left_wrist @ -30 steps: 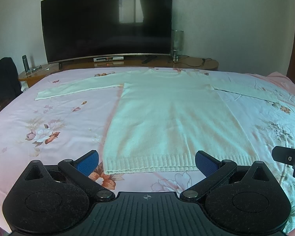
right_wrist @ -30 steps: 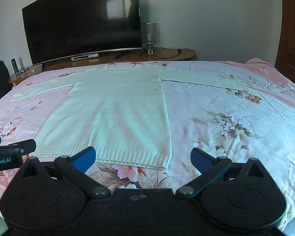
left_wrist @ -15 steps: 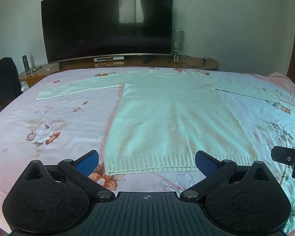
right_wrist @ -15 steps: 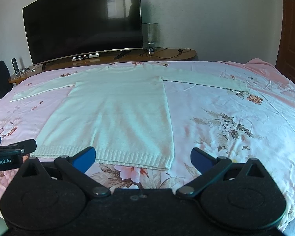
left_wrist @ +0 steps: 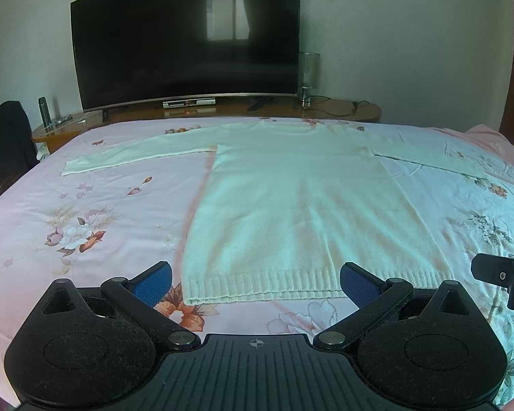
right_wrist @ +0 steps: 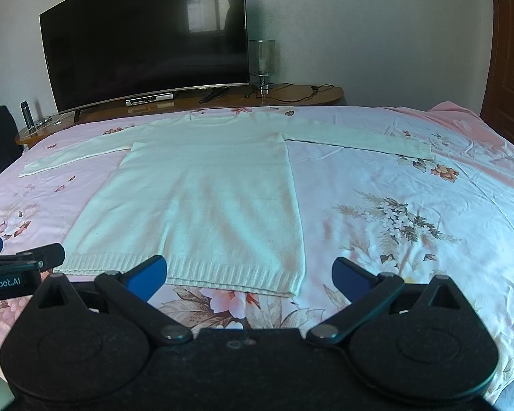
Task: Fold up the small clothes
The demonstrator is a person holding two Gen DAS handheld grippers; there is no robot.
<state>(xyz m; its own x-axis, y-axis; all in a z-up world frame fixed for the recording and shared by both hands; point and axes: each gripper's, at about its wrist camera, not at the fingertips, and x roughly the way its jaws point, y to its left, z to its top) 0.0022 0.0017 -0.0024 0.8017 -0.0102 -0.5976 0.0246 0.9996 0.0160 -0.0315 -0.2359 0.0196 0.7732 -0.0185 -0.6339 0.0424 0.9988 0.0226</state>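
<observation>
A white knit sweater (left_wrist: 291, 205) lies flat on the pink floral bedsheet (left_wrist: 85, 212), neck toward the television, both sleeves spread sideways. Its ribbed hem (left_wrist: 264, 286) faces me. My left gripper (left_wrist: 255, 282) is open, held just short of the hem, with nothing between its blue pads. In the right wrist view the same sweater (right_wrist: 202, 198) spreads out ahead. My right gripper (right_wrist: 248, 275) is open too, near the hem's right corner (right_wrist: 291, 289), holding nothing. The left gripper's tip (right_wrist: 24, 263) shows at the left edge of that view.
A large dark television (left_wrist: 185, 37) stands on a wooden console (left_wrist: 342, 111) beyond the bed. A lamp (left_wrist: 308, 75) with a cable sits on the console's right. A dark chair (left_wrist: 8, 137) is at the far left. A brown door (right_wrist: 510, 51) is at the right.
Both views have shifted slightly right, so the sweater hem sits a little further left to centre. Both grippers stay open and empty.
</observation>
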